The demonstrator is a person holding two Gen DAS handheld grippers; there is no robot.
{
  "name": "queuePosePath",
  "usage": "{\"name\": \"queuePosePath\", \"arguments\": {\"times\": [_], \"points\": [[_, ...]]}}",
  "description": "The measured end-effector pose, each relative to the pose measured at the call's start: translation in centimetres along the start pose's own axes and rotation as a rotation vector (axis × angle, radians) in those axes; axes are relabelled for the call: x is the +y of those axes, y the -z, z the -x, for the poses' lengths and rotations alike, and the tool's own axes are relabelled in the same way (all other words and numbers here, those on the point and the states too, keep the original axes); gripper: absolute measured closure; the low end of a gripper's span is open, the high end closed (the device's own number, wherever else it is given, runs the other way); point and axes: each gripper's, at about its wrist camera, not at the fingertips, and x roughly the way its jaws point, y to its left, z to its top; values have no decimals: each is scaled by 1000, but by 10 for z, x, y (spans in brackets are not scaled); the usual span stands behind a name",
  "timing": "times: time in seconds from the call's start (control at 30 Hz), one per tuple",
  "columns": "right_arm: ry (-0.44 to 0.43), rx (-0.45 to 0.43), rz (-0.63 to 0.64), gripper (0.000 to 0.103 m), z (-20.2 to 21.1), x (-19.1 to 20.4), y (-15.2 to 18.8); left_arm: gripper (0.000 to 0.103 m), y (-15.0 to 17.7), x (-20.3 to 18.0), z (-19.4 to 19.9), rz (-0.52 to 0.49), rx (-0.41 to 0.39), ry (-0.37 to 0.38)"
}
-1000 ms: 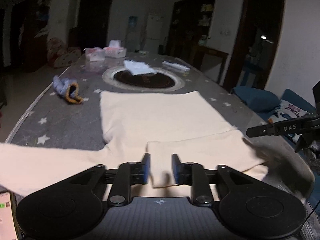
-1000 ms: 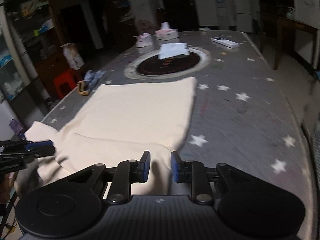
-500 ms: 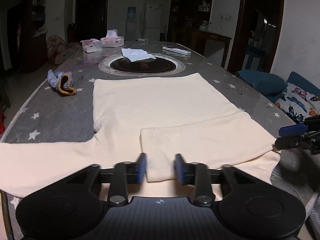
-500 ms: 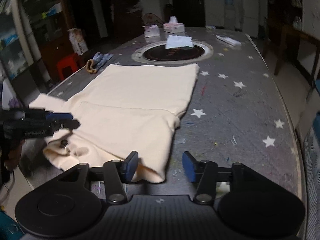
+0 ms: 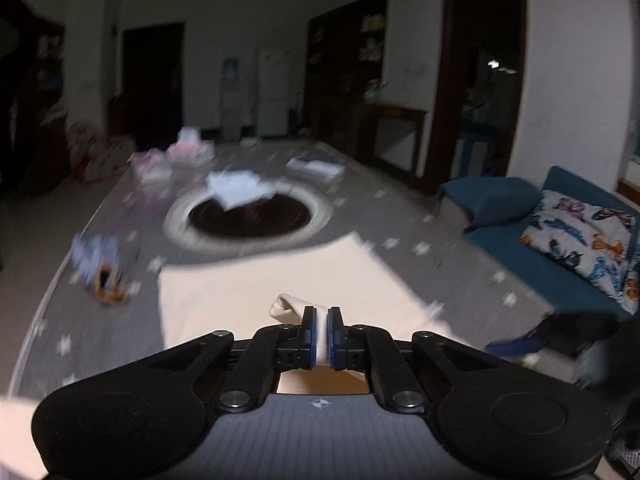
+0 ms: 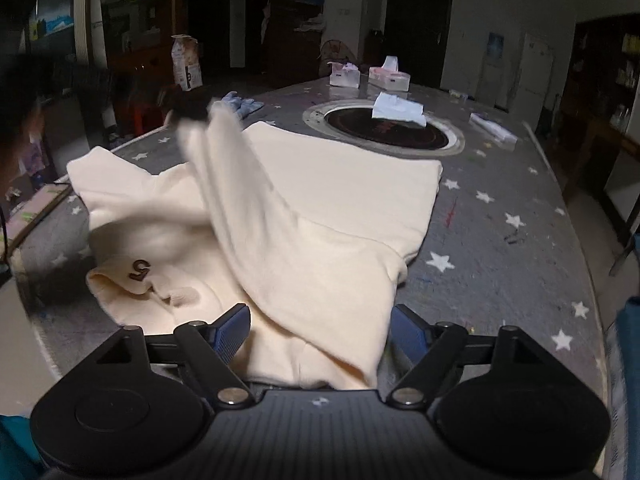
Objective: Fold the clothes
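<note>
A cream sweater (image 6: 328, 200) lies spread across the grey star-patterned surface (image 6: 500, 216). The left claw (image 5: 322, 334) pinches a sleeve (image 6: 224, 168), lifting it toward eleven o'clock in the right wrist view. The right claw (image 6: 320, 334) hangs wide apart over the sweater's near edge, gripping nothing.

Room is dim, corners go near black w/ fisheye vignette. Left wrist view: heavy motion blur across the desk (image 5: 460, 264) and stuff ahead of the left hand-held gripper (image 5: 322, 332); the gripper body itself stays sharp. Cream garment (image 6: 320, 208) is brightest thing, nearly blown out in places. Right wrist view sharper; only the raised sleeve (image 6: 208, 132) ahead-left of the right hand-held gripper (image 6: 320, 332) smears. Straight lines bow near the edges.
</note>
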Motion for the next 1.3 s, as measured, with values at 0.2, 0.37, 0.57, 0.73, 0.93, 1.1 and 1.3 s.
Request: {"name": "queuePosePath", "arguments": {"times": [0.2, 0.37, 0.57, 0.73, 0.93, 1.1, 1.3], "points": [[112, -43, -9, 24, -5, 1, -1, 98, -40, -24, 13, -69, -91, 59], [260, -41, -48, 24, 0, -13, 7, 98, -42, -24, 18, -69, -108, 66], [311, -5, -82, 20, 6, -32, 24, 98, -14, -9, 15, -30, -47, 46], [298, 9, -74, 17, 9, -37, 30, 98, 29, 11, -2, 12, 70, -3], [272, 51, 4, 15, 23, -32, 33, 97, 64, 25, -9, 54, 141, -21], [190, 71, 11, 34, 50, -34, 25, 94, 78, 32, -10, 65, 175, -38], [3, 5, -108, 60, 38, -46, -13, 94, 76, 38, 3, 88, 151, -68]]}}
